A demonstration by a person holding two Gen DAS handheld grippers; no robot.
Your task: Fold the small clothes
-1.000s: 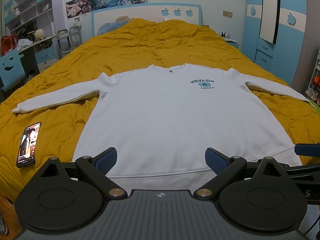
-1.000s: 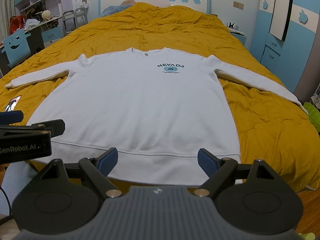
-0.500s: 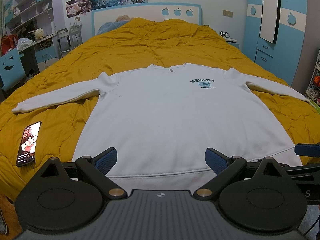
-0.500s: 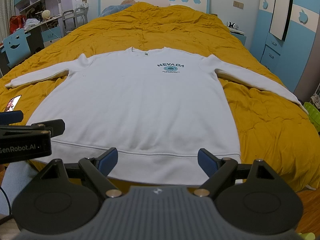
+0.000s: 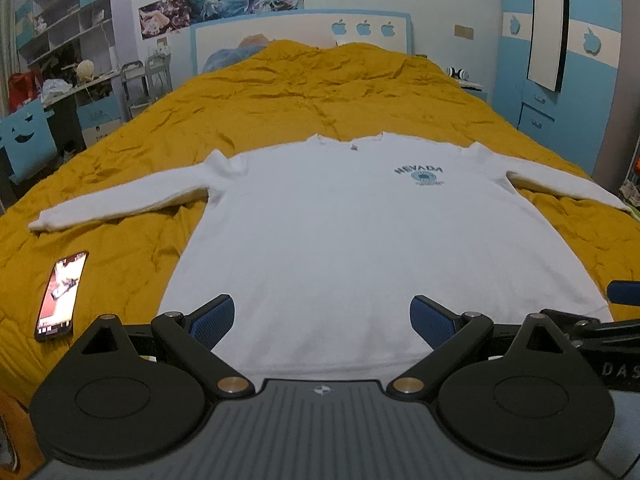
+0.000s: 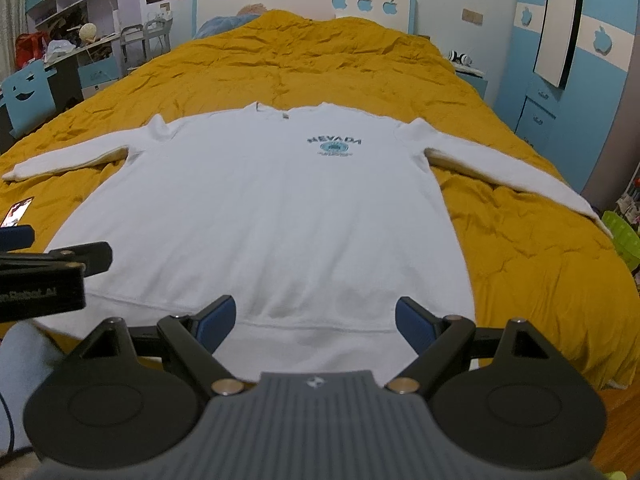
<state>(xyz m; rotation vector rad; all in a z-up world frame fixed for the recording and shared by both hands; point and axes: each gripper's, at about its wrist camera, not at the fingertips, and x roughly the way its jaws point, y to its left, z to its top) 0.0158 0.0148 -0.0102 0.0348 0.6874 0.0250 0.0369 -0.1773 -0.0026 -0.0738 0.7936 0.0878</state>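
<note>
A white long-sleeved sweatshirt with a blue "NEVADA" print lies flat, front up, on the yellow bedspread, both sleeves spread out sideways. It also shows in the right wrist view. My left gripper is open and empty, just above the sweatshirt's hem. My right gripper is open and empty, above the hem further right. The left gripper's side shows at the left edge of the right wrist view.
A phone with its screen lit lies on the bedspread left of the sweatshirt. A desk and shelves stand at the left, a blue wardrobe at the right, a headboard at the far end.
Both grippers have moved slightly forward and lower toward the sweatshirt's hem. Both stay open. The sweatshirt has not moved.
</note>
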